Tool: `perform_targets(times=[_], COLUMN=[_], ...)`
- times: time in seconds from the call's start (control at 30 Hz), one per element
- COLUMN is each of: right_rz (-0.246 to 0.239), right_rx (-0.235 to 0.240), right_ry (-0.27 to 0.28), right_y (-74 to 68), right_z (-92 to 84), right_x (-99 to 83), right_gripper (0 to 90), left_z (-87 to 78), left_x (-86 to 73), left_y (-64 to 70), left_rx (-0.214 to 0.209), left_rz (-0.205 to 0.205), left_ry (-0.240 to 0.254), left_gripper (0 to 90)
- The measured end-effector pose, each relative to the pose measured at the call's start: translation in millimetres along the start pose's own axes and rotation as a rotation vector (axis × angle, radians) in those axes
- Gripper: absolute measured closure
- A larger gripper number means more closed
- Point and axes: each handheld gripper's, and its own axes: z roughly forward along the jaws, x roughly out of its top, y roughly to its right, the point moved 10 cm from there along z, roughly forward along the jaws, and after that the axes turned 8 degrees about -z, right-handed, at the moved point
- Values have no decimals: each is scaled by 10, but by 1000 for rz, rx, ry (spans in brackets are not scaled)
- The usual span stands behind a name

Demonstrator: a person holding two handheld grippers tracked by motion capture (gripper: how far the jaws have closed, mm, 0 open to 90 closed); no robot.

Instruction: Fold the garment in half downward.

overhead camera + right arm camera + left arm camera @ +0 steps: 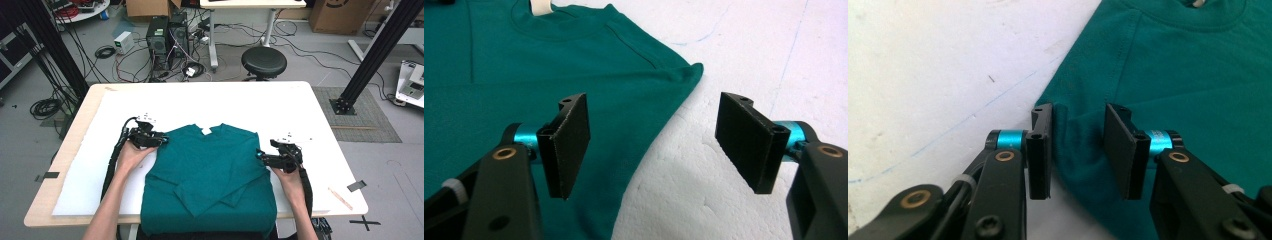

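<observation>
A teal shirt [210, 170] lies flat on a white foam sheet [225, 102], collar away from me, with both sleeves folded across its front. My left gripper [164, 140] is at the shirt's left shoulder edge. In the left gripper view its jaws [1079, 150] hold a bunched ridge of the shirt [1188, 90] between the pads. My right gripper [259, 156] stands open at the shirt's right edge. In the right gripper view [659, 150] one jaw is over the shirt [524, 75] and the other over bare foam, with the hem between them untouched.
The foam sheet covers most of a wooden table [75, 150]. A thin wooden stick [340, 198] and a piece of dark tape [356, 186] lie at the table's near right corner. A black stool [264, 61] and computer towers [167, 35] stand on the floor beyond the far edge.
</observation>
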Motion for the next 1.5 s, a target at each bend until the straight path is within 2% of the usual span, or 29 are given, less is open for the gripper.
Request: perform_targets(times=[0.03, 0.13, 0.2, 0.27, 0.3, 0.43, 0.47, 0.63, 0.73, 0.8, 0.87, 0.93, 0.97, 1.1, 1.2, 1.43, 1.5], right_rz=[-4, -5, -3, -2, 0, 0, 0, 2, 6, 6, 13, 14, 15, 2, -9, -41, -42], right_rx=[1, 4, 5, 3, 3, 1, 1, 3, 3, 4, 0, -5, -8, -7, -13, 27, 45], right_ry=[4, 1, 1, 0, -1, -3, -4, -4, -6, -8, -11, -11, -20, -64, -105, -179, -202], right_y=[-1, -10, -15, -13, -14, -8, -9, -7, 9, 23, 33, 54, 61, 111, 188, 273, 293], right_z=[2, 5, 4, 1, 0, 5, 6, 4, 5, 4, 4, 22, 36, 119, 218, 461, 541], right_x=[6, 9, 9, 6, 4, -3, -4, -6, -7, -10, -13, -10, -7, 46, 109, 256, 266], right_gripper=[308, 308, 308, 308, 308, 308, 308, 308, 309, 308, 308, 308, 309, 339, 339, 344, 351], left_z=[3, 4, -3, -14, -17, -15, -14, -24, -27, -24, -25, -28, -27, -30, -29, -29, -29], left_x=[3, 5, 4, -8, -16, -16, -19, -37, -39, -40, -47, -49, -49, -52, -53, -59, -59], left_y=[9, 20, 17, 28, 42, 59, 60, 46, 43, 47, 44, 49, 52, 47, 39, 44, 41], left_rx=[7, 37, 28, 2, -8, 13, 13, -30, -28, -9, -5, 6, 12, -3, -6, -4, -9], left_rz=[-4, 19, 1, 0, 5, 12, 19, 2, 13, 28, 11, 9, 16, -17, -17, -1, -9], left_ry=[-9, -26, -22, -28, -31, -26, -22, 1, 18, 34, 61, 61, 59, 57, 58, 67, 68], left_gripper=[628, 643, 679, 725, 777, 808, 807, 784, 812, 823, 827, 830, 830, 829, 829, 827, 826])
